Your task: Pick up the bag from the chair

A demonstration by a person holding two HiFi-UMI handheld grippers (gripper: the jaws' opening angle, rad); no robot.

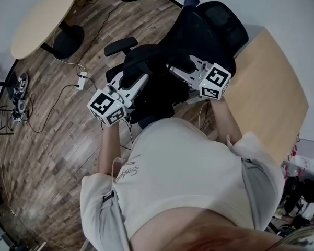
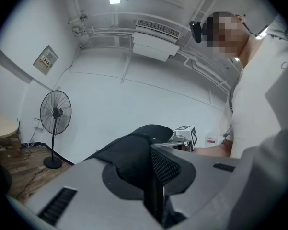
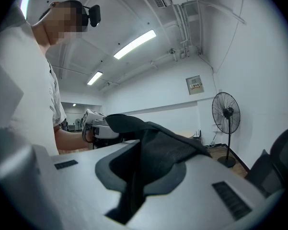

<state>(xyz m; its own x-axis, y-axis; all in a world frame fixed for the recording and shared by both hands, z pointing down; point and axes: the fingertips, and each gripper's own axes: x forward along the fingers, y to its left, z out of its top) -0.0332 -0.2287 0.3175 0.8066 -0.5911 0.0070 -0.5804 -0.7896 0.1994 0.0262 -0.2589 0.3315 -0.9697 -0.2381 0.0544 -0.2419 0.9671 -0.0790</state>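
Soft black bag pinched at both ends over the chair

The bag (image 1: 155, 94) looks limp and light, a woven fabric that folds and sags, so its top edge or strap is probably the best hold. The left hand-held gripper (image 2: 155, 178) has its jaws nearly closed on a fold of that mesh-like cloth. The right hand-held gripper (image 3: 134, 176) pinches another fold in the same way. The bag hangs between the two, close to the person's body and in front of the chair (image 1: 215, 21). Whether it clears the seat cannot be told.
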